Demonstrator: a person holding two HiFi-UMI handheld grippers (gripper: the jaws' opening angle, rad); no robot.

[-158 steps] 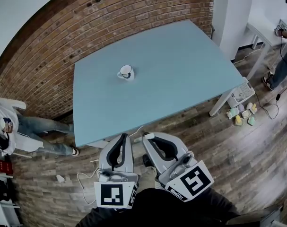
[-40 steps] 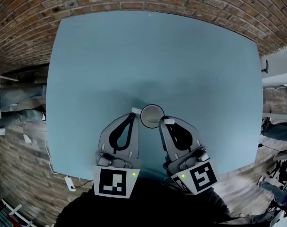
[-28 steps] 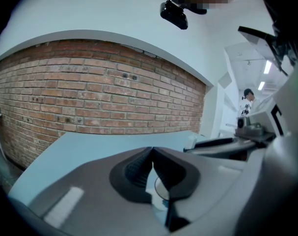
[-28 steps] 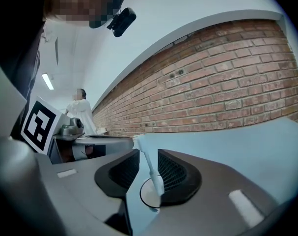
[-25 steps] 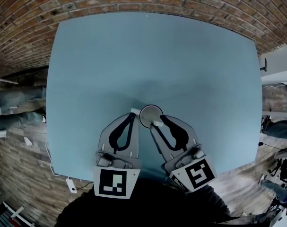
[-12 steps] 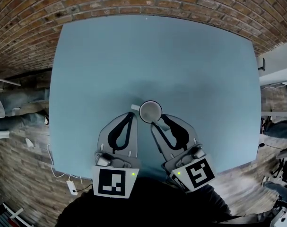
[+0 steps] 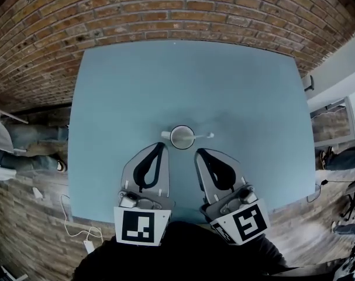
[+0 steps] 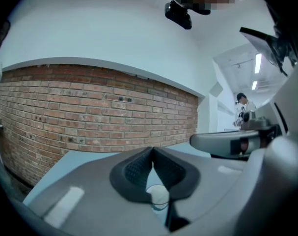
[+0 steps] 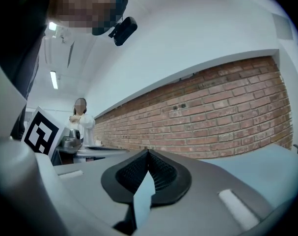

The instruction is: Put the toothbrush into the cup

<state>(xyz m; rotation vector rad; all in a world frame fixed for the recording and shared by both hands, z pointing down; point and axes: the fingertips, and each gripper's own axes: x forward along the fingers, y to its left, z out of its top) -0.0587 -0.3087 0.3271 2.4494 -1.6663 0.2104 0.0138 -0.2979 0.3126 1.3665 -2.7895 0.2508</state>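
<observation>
Toothbrush (image 7: 204, 136) is in the cup (image 7: 182, 137), leaning out over the cup's right rim with its white end poking off to the right. The cup's standing upright on the light blue table (image 7: 253, 92), with its little handle sticking out on its left side.

Going left to right: way off to the left of the cup, down on the wood floor (image 7: 42, 215) past the table edge, there's a person's legs (image 7: 28, 139) in jeans. Next is the left gripper (image 7: 160, 146), just below-left of the cup, near it but not touching. Its jaws are closed together with nothing in them, and from its own camera you can see the cup's rim through the slot under the meeting pads.

On the other side, the right gripper (image 7: 198, 153) sits just below-right of the cup, apart from it and clear of the toothbrush. Its jaws have just been closing and are pressed together, nothing between them.

Behind the cup, past the far table edge, runs a brick wall (image 7: 165, 10).
</observation>
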